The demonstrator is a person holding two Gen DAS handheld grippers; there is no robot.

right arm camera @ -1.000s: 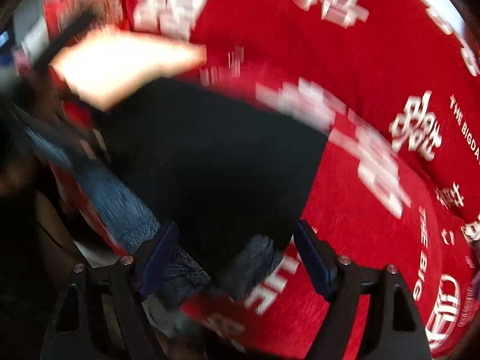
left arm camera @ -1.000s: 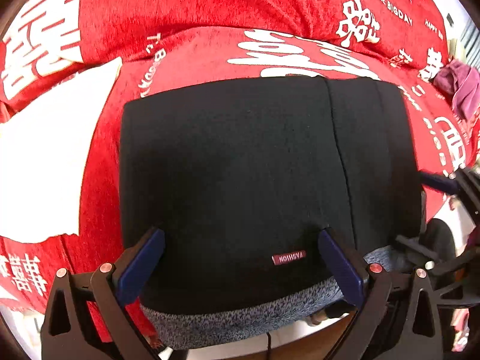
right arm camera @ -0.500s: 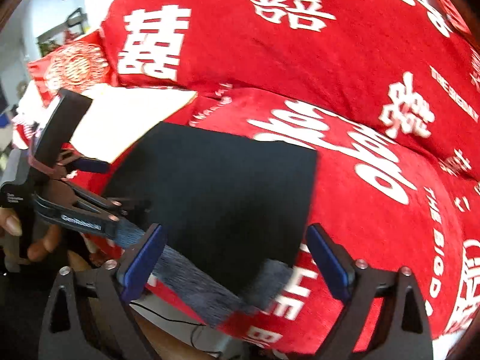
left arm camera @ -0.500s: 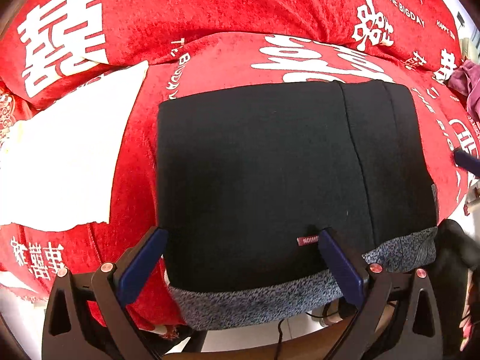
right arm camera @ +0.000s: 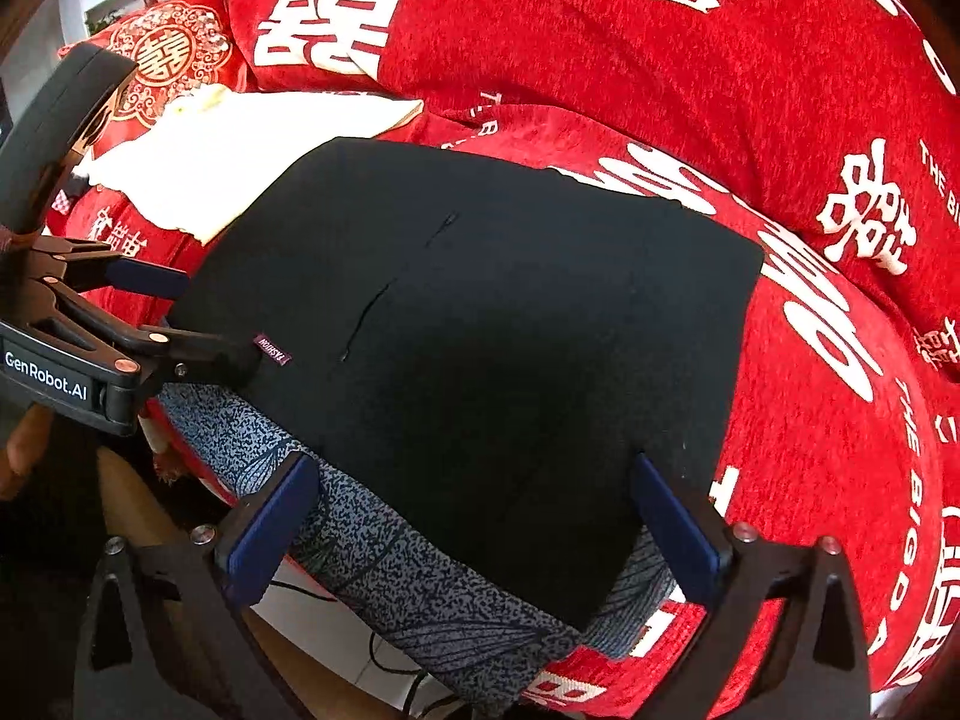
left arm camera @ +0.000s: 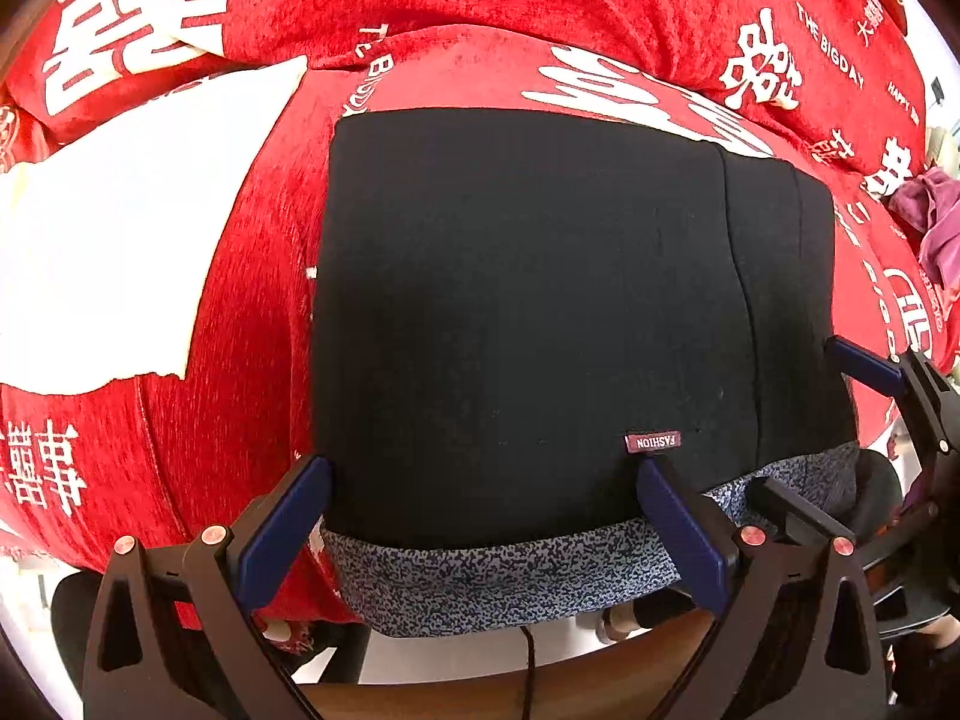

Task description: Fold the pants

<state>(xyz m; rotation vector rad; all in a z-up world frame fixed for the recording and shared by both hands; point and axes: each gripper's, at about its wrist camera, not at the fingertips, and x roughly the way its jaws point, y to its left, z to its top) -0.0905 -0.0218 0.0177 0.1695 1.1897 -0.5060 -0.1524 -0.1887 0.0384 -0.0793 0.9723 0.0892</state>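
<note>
- Pants (left arm camera: pixel 540 312), black, folded into a compact near-square block, lying flat on the red cover (left arm camera: pixel 540 24) of the sofa seat, straight ahead of both claws.
- Grey speckled waistband (left arm camera: pixel 480 576) is the edge nearest the claws, hanging a bit over the seat front; the opposite folded edge points away toward the backrest.
- Block is close to square, so the long axis is hard to call; the seam (left arm camera: pixel 741 276) runs from the near edge to the far edge, right of the left claw's centre line.
- Small "FASHION" label (left arm camera: pixel 653 441) just beyond the left claw's right finger.
- Left claw (left arm camera: pixel 483 531): spread wide, holding nothing, fingers straddling the waistband edge; contact unclear.
- Right claw (right arm camera: pixel 474 531): also spread wide, nothing held, at the near right corner of the pants, fingers either side of the waistband.
- White cloth (left arm camera: pixel 120 228) lies left of the left claw, beside the pants, on the same cover.
- Purple garment (left arm camera: pixel 933 222) far right of the left claw.
</note>
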